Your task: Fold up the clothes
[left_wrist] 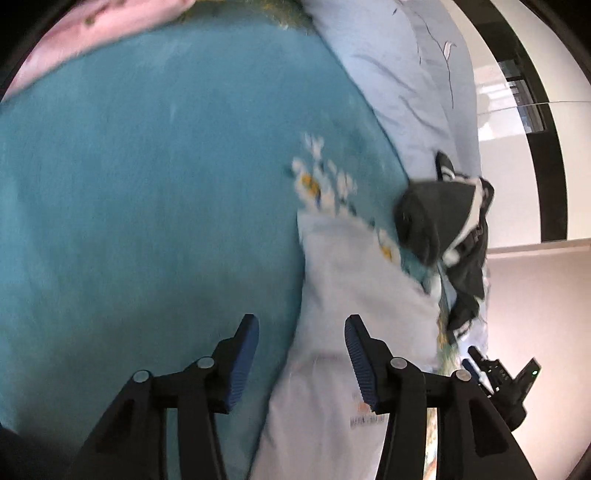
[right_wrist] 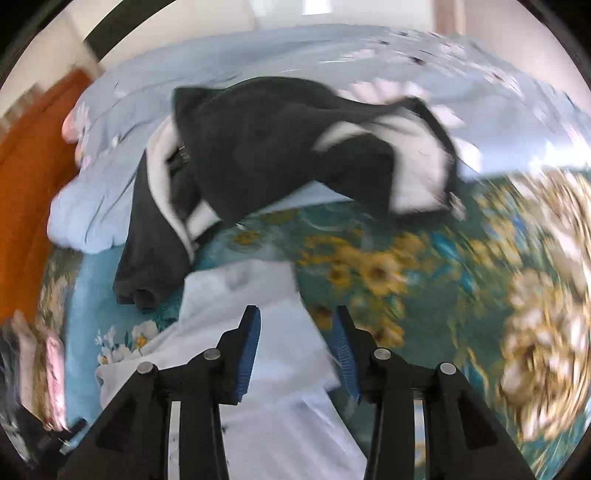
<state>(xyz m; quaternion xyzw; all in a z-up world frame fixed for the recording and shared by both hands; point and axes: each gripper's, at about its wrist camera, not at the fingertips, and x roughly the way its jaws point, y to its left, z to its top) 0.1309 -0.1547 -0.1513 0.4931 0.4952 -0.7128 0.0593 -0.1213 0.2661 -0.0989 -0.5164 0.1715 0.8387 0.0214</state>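
Note:
A white garment (left_wrist: 354,295) lies on the teal floral bedsheet (left_wrist: 147,184), with small print near its lower part. My left gripper (left_wrist: 301,328) is open just above the garment's left edge, holding nothing. In the right wrist view the same white garment (right_wrist: 273,332) lies under my right gripper (right_wrist: 295,328), which is open with the cloth showing between its jaws. A black and white garment (right_wrist: 277,147) lies crumpled beyond it; it also shows in the left wrist view (left_wrist: 443,218). The right gripper's body (left_wrist: 498,376) shows at the lower right of the left wrist view.
A pale blue quilt (right_wrist: 258,51) is bunched along the far side of the bed. A pink cloth (left_wrist: 85,33) lies at the sheet's far left corner. An orange surface (right_wrist: 29,166) stands left of the bed. White walls and a dark frame (left_wrist: 546,147) lie beyond.

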